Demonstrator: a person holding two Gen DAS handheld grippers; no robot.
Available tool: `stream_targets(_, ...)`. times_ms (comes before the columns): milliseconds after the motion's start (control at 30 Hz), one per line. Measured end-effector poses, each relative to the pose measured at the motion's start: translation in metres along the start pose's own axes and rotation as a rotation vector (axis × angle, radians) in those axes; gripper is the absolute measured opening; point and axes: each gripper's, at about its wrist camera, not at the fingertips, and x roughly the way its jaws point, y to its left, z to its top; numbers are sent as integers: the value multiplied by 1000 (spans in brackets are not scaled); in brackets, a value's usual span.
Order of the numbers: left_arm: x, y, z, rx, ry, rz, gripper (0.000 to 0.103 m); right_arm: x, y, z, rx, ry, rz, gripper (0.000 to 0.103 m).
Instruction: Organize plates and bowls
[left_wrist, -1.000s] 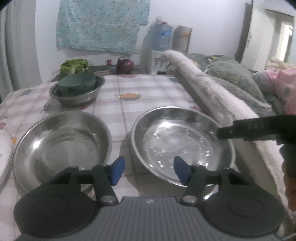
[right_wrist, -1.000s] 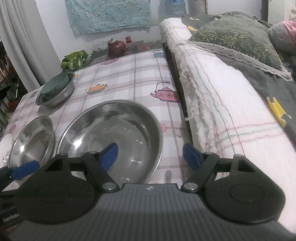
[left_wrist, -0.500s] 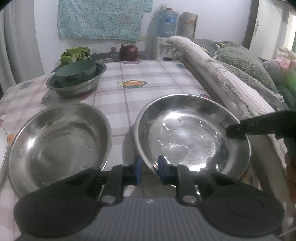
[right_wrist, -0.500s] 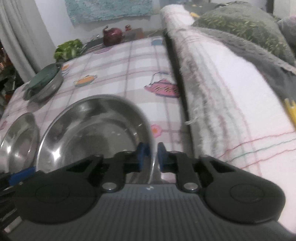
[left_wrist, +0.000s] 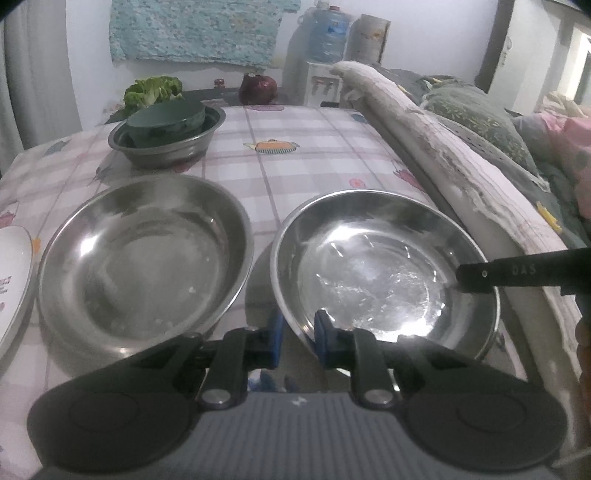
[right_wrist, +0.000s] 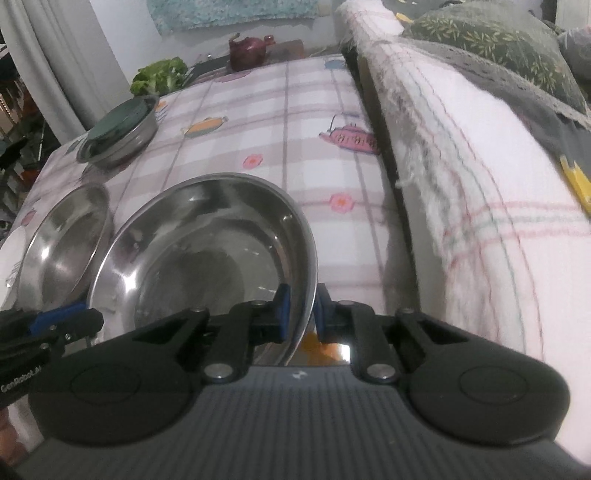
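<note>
A large steel plate (left_wrist: 384, 273) is held at its rim by both grippers and appears lifted off the checked tablecloth. My left gripper (left_wrist: 297, 334) is shut on its near left rim. My right gripper (right_wrist: 300, 312) is shut on its right rim; the plate also shows in the right wrist view (right_wrist: 207, 251), tilted. A second steel plate (left_wrist: 144, 254) lies on the table to the left, also in the right wrist view (right_wrist: 62, 243). A steel bowl (left_wrist: 166, 147) holding a dark green bowl (left_wrist: 166, 118) stands at the back left.
A white plate's edge (left_wrist: 13, 273) shows at the far left. A rolled blanket (left_wrist: 443, 162) and bedding border the table's right side. Green vegetables (left_wrist: 153, 90), a dark red teapot (left_wrist: 258, 85) and a water bottle (left_wrist: 327, 35) stand behind the table.
Both grippers went from open to shut on the right steel plate's rim. The plate has since risen and tilted.
</note>
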Motion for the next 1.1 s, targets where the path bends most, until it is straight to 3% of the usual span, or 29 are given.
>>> stream_targets(333,-13,14,-13,-9,-9,-64,23,-19,8,-28,34,-37,-2,15)
stream_targets(533,6,21,0,-30,-2,-31,23,-15,1,-28,80,-53,-1,15)
stream_targets(633,9,22,2,-34,15,-53,15,-12,-1,-27,89,-53,9,13)
stream_targets(967,-7,18,-9,-14,62,-98,19,-3,-2,-16,65,-66,10,15)
stream_targets(1100,-4,21,-4,-14,52,-79,21,-8,-2,-16,72,-80,14,18)
